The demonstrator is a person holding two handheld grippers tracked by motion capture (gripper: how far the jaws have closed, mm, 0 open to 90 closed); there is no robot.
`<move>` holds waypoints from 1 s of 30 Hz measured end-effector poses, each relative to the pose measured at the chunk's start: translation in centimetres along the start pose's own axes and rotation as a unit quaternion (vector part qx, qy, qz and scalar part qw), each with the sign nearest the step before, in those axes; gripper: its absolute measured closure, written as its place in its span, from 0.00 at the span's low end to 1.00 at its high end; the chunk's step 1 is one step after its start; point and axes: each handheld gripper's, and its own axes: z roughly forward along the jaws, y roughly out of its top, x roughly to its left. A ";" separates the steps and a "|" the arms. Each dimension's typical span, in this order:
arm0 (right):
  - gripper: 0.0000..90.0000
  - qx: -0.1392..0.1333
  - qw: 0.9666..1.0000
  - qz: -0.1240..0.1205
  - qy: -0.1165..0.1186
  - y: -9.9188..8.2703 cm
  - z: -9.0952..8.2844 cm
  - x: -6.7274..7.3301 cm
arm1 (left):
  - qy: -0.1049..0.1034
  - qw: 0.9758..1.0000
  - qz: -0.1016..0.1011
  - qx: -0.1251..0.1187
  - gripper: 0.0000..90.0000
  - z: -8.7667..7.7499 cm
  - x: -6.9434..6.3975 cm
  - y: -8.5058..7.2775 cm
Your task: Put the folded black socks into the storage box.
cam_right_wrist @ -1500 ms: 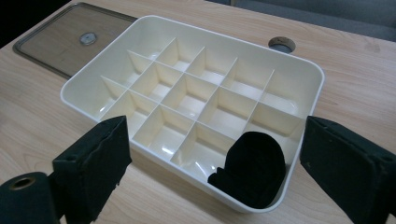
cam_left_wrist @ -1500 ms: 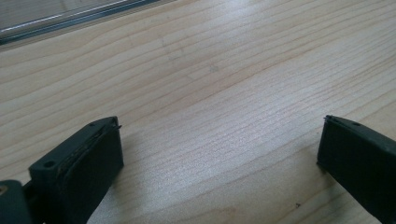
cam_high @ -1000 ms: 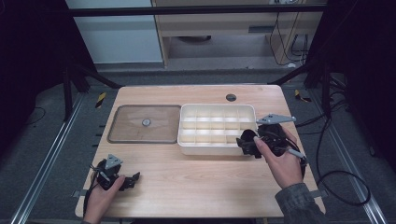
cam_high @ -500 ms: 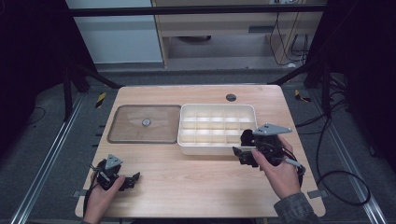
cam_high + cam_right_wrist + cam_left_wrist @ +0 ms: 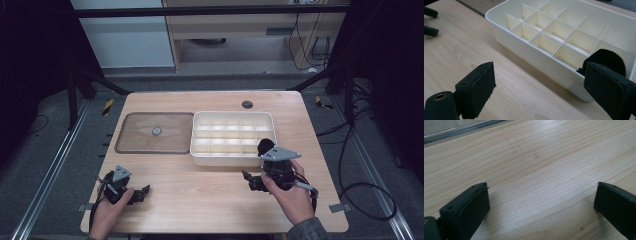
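The white divided box [image 5: 232, 137] sat at the centre of the light wooden desk [image 5: 200, 195], its thin partitions cutting it into a grid of small rectangular cells. A black rounded object [image 5: 607, 61] lay in the cell at the box's 4 o'clock corner; the other cells visible to you looked bare. Just beside the box, at its 9 o'clock, lay a flat, transparent brownish lid [image 5: 155, 132] with rounded corners and a small round knob [image 5: 156, 131] at its middle, flush on the desk.

Your right gripper [image 5: 541, 85] hovered near the box's 5 o'clock corner, its fingers [image 5: 477, 87] spread wide and holding nothing, one of them partly in front of the black object in the right gripper view. Your left gripper [image 5: 541, 205] rested low at the desk's 7 o'clock corner, well apart from the box, fingers [image 5: 466, 210] likewise wide apart over bare wood grain.

A small dark round port [image 5: 247, 104] was set into the desk at 1 o'clock from the box. The box walls looked smooth, matte plastic; the desk showed fine, pale grain. Dark cables [image 5: 350, 165] trailed over the grey floor at the desk's 3 o'clock side.
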 end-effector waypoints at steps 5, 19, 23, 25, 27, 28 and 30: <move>0.12 0.009 1.000 0.000 0.006 -1.1 1.1 0.4 | 0.000 1.000 0.001 0.000 0.00 0.0 0.0 0.0; 0.12 0.037 0.999 -0.003 0.012 -4.2 3.5 0.8 | -0.001 1.000 0.002 -0.001 0.00 0.0 0.0 0.0; 0.12 0.044 0.999 -0.004 0.012 -4.8 4.0 0.7 | -0.001 1.000 0.002 -0.001 0.00 0.0 0.0 0.0; 0.12 0.044 0.999 -0.002 0.014 -5.0 4.1 0.7 | -0.001 1.000 0.002 -0.001 0.00 0.0 0.0 0.0; 0.12 0.046 0.999 -0.005 0.014 -5.2 4.3 0.8 | -0.001 1.000 0.002 -0.001 0.00 0.0 0.0 0.0; 0.12 0.048 0.999 -0.006 0.015 -5.3 4.4 0.8 | -0.001 1.000 0.003 -0.001 0.00 0.0 0.0 0.0; 0.12 0.051 0.999 -0.005 0.020 -5.5 4.7 0.9 | -0.001 1.000 0.002 -0.001 0.00 0.0 0.0 0.0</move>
